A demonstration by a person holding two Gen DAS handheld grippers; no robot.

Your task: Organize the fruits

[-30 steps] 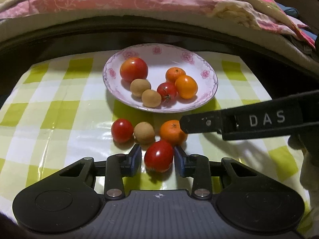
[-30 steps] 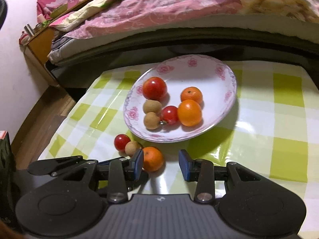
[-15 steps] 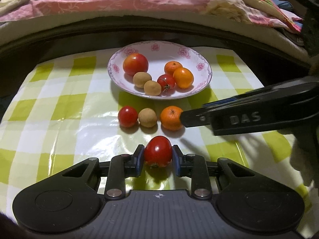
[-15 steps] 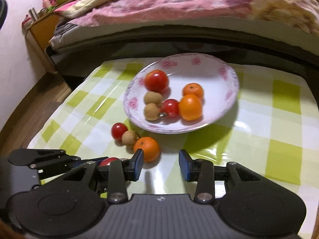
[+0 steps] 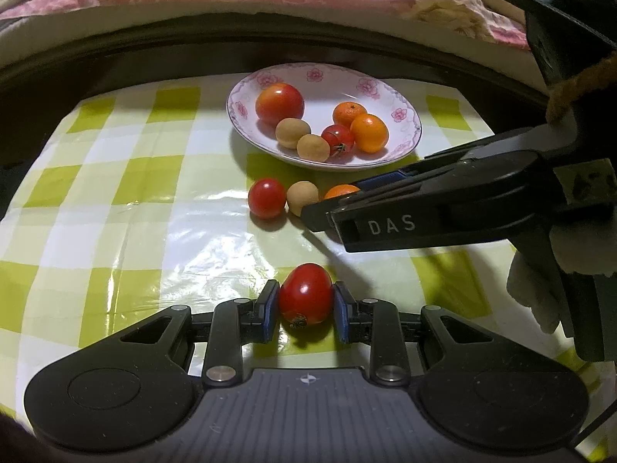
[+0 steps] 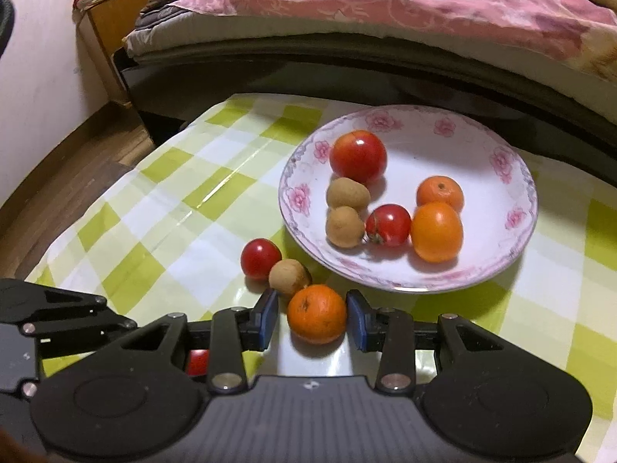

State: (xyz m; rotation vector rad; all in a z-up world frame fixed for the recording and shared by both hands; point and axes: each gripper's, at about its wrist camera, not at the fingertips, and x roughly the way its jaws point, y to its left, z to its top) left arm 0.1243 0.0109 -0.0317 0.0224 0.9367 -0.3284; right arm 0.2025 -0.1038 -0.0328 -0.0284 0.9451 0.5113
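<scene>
The left gripper (image 5: 305,305) is clamped on a red tomato (image 5: 305,295) at the lower middle of the left wrist view; both blue pads touch its sides, after the jaws closed in on it in the last second. The tomato sits just over the green-and-white checked tablecloth (image 5: 115,208), with its shadow under it.

The right gripper (image 6: 312,315) has its jaws standing apart around an orange (image 6: 317,313) at the lower middle of the right wrist view. The right-hand pad is at the orange's side, while a gap shows between the left-hand pad and the fruit, so it is not gripped. The orange rests on the cloth.

Just up and left of the orange lies a brown longan (image 6: 289,277), touching it, and beyond that a small red tomato (image 6: 260,258), touching the longan.

Further up and to the right stands a white plate (image 6: 513,177) with pink flowers on its rim. In it are a big tomato (image 6: 358,156), two longans (image 6: 347,193), a little tomato with a stem (image 6: 388,225) and two oranges (image 6: 436,231).

In the left wrist view the right gripper reaches in from the right edge, covering most of the orange (image 5: 339,192).

A bed with a pink quilt (image 6: 405,4) fills the top of both views.
</scene>
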